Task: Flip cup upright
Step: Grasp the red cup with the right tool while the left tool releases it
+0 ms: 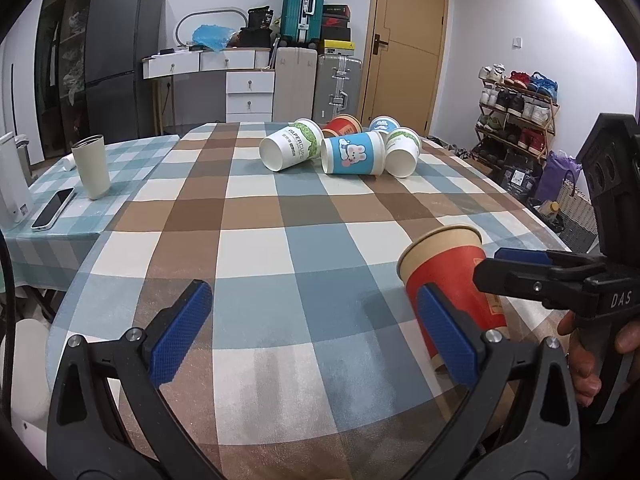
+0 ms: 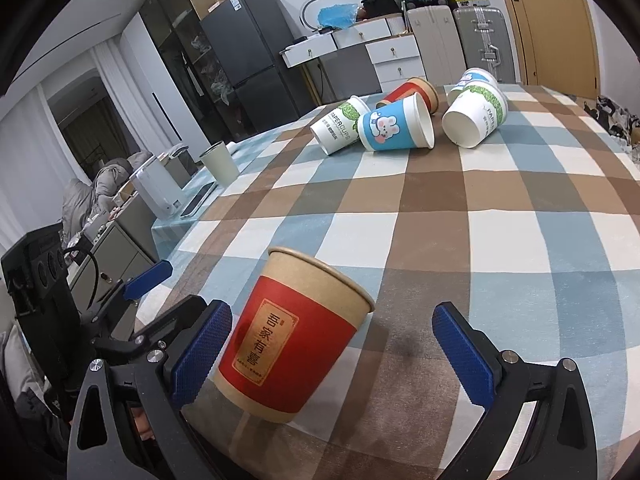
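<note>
A red and brown paper cup (image 2: 292, 344) stands upright, mouth up, on the checked tablecloth (image 2: 500, 240) near the front edge. It also shows in the left wrist view (image 1: 452, 280). My right gripper (image 2: 336, 356) is open around the cup, its left pad (image 2: 200, 356) close to the cup wall, its right pad well apart. My left gripper (image 1: 316, 332) is open and empty, its right finger (image 1: 448, 336) in front of the cup. The right gripper (image 1: 516, 268) reaches in from the right in the left wrist view.
Several paper cups lie on their sides at the table's far end: a blue rabbit cup (image 1: 352, 154), white-green cups (image 1: 290, 148), a red cup (image 1: 344, 125). A tumbler (image 1: 92, 166), a phone (image 1: 52, 210) and a white appliance (image 1: 12, 180) stand at left.
</note>
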Motion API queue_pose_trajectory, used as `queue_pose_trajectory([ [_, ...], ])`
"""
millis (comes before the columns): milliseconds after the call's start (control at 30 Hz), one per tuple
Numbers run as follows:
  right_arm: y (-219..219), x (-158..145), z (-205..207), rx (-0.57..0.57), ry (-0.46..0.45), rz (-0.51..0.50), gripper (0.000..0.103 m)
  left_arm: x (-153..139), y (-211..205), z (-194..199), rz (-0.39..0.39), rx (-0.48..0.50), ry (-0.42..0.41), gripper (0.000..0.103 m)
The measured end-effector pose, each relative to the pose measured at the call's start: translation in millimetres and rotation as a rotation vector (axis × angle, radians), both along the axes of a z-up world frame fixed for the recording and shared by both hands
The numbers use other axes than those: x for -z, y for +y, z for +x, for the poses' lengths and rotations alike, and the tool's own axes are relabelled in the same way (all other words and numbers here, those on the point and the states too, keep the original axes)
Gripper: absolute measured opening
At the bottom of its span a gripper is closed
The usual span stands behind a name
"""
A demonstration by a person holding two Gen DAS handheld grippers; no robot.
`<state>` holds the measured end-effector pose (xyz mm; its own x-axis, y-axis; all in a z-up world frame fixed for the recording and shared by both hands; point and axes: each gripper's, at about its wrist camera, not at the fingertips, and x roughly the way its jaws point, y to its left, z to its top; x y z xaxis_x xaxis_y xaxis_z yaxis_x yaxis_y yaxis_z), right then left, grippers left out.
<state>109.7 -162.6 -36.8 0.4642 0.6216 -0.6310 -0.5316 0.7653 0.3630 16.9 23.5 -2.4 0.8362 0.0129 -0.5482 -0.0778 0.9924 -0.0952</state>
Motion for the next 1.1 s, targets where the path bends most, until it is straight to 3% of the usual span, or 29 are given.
queue_pose_trajectory([
  [167, 0, 1, 10, 0.015, 0.066, 0.03, 0.102, 1, 0, 0, -0.002, 0.001, 0.002, 0.102],
  [633, 3, 18, 36, 0.005, 0.307, 0.157, 0.085, 4, -2, 2, 0.006, 0.009, 0.004, 0.102],
  [833, 4, 20, 41, -0.011, 0.342, 0.179, 0.074, 6, -4, 3, 0.009, 0.015, 0.007, 0.102],
  [1100, 1, 14, 41, -0.018, 0.296, 0.211, 0.071, 6, -5, 3, 0.011, 0.016, 0.008, 0.102],
])
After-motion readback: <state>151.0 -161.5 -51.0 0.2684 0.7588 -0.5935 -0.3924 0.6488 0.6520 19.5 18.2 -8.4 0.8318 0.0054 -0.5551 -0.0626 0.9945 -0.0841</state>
